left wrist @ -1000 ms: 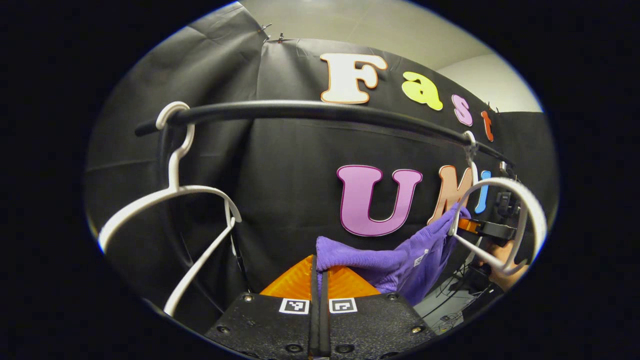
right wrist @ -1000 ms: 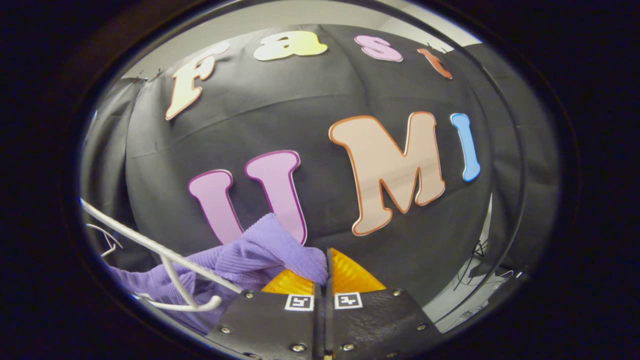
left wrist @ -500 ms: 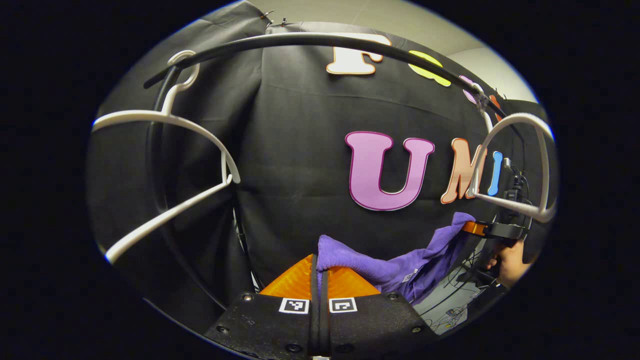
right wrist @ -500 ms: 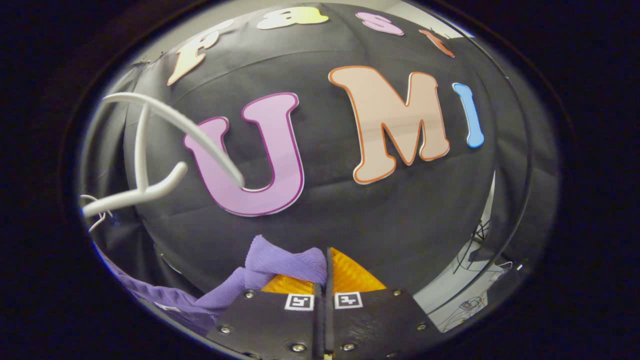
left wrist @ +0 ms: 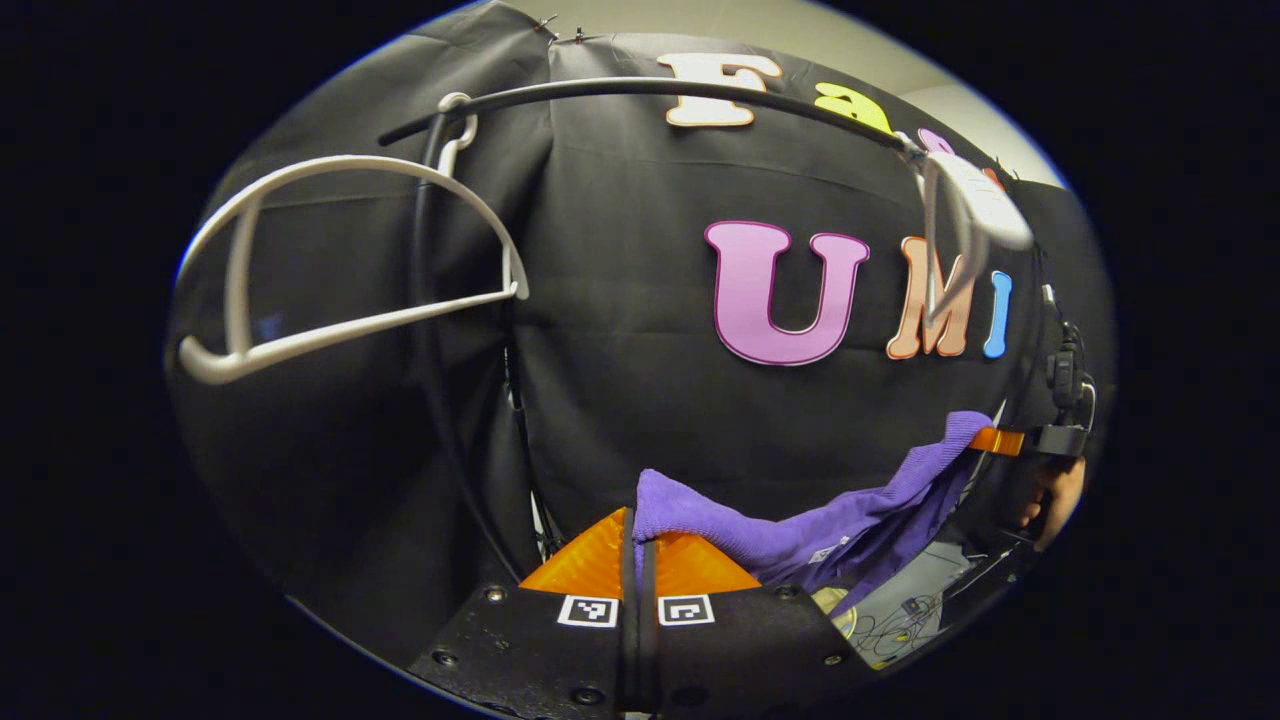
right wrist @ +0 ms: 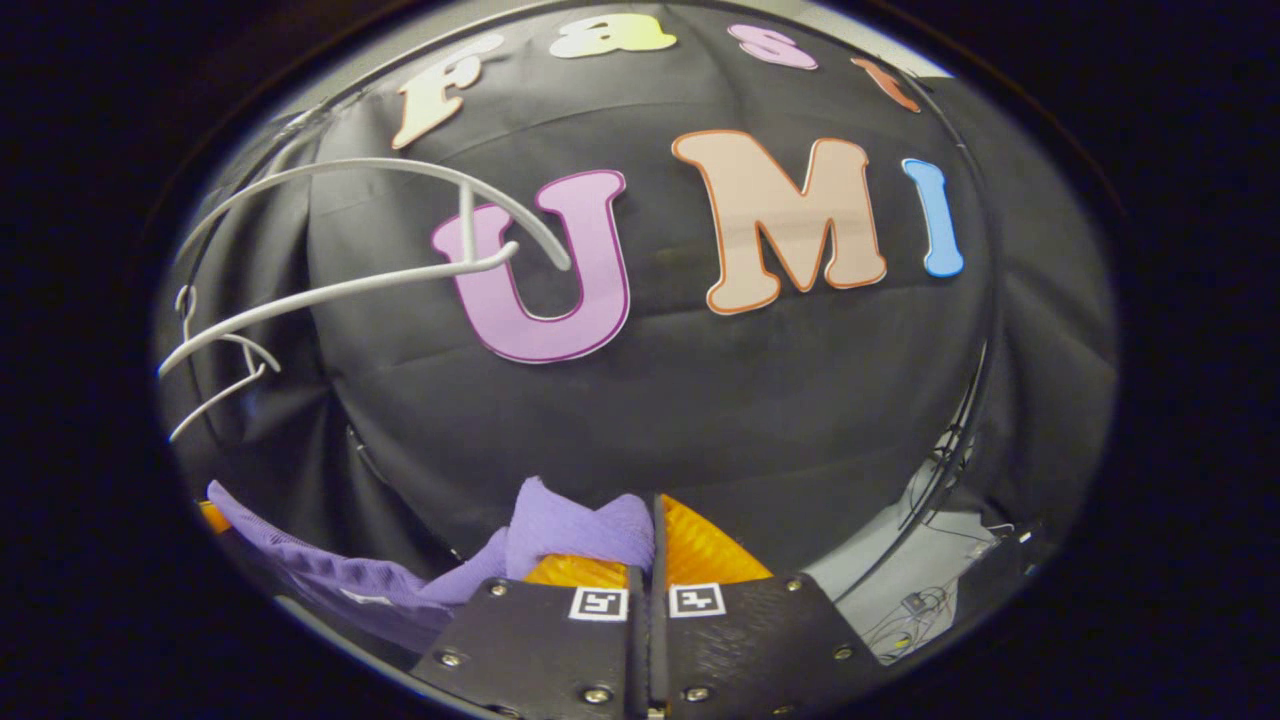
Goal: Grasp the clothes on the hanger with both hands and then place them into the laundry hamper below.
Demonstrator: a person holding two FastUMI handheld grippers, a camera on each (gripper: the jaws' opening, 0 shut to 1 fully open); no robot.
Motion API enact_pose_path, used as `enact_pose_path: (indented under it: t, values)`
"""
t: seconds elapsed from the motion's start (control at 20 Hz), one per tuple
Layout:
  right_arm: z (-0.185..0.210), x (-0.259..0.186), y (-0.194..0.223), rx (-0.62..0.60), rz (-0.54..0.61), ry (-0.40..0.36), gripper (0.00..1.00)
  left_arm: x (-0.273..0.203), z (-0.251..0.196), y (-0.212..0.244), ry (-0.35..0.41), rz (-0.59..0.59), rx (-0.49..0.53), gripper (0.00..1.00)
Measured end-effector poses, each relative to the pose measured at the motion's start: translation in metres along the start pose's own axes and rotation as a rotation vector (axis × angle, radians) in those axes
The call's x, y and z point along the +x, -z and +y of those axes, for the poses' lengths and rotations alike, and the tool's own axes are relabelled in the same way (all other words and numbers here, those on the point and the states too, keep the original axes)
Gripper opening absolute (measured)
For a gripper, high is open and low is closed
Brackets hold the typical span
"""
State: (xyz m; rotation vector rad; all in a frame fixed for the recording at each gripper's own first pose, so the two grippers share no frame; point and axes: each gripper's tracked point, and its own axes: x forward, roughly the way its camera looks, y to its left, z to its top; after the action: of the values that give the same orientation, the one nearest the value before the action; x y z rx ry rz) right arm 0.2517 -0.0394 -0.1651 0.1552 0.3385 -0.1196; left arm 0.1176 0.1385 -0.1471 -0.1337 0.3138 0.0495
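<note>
A purple knit garment point(left wrist: 800, 530) hangs stretched between the two grippers, off its hanger. My left gripper point(left wrist: 638, 525) is shut on one end of it. My right gripper point(right wrist: 652, 515) is shut on the other end point(right wrist: 570, 525), and in the left gripper view it shows far right point(left wrist: 1000, 441) with a hand behind it. The bare white hanger point(left wrist: 965, 200) that held the garment dangles from the black rail point(left wrist: 640, 88) above; in the right gripper view that hanger point(right wrist: 400, 235) is at the upper left. The hamper is out of sight.
A second bare white hanger point(left wrist: 350, 260) hangs at the rail's left end beside the black upright post point(left wrist: 425, 300). Cables lie on the pale floor point(left wrist: 900, 615) at the lower right, and the black cloth wall stands close behind.
Both grippers have come down and back with the garment, which has slid free of the right-hand hanger. That hanger has swung up and away, and the rail now sits higher in both views.
</note>
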Motion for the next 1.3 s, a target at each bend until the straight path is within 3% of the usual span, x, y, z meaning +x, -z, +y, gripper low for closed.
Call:
enact_pose_path:
  t: [0.4,0.65,1.0,1.3]
  values:
    - [-0.009,-0.124,0.037,0.006,-0.008,-0.019,0.01,-0.088,-0.026,0.013,0.011,-0.035,0.012,0.0]
    - [-0.006,-0.183,0.044,0.033,-0.039,-0.05,0.01,-0.119,-0.073,0.008,0.07,-0.057,0.012,0.0]
    - [0.008,-0.215,0.019,0.086,-0.094,-0.094,0.01,-0.124,-0.143,-0.027,0.195,-0.12,0.043,0.0]
    - [0.02,-0.198,-0.009,0.104,-0.115,-0.12,0.01,-0.101,-0.197,-0.048,0.292,-0.131,0.046,0.01]
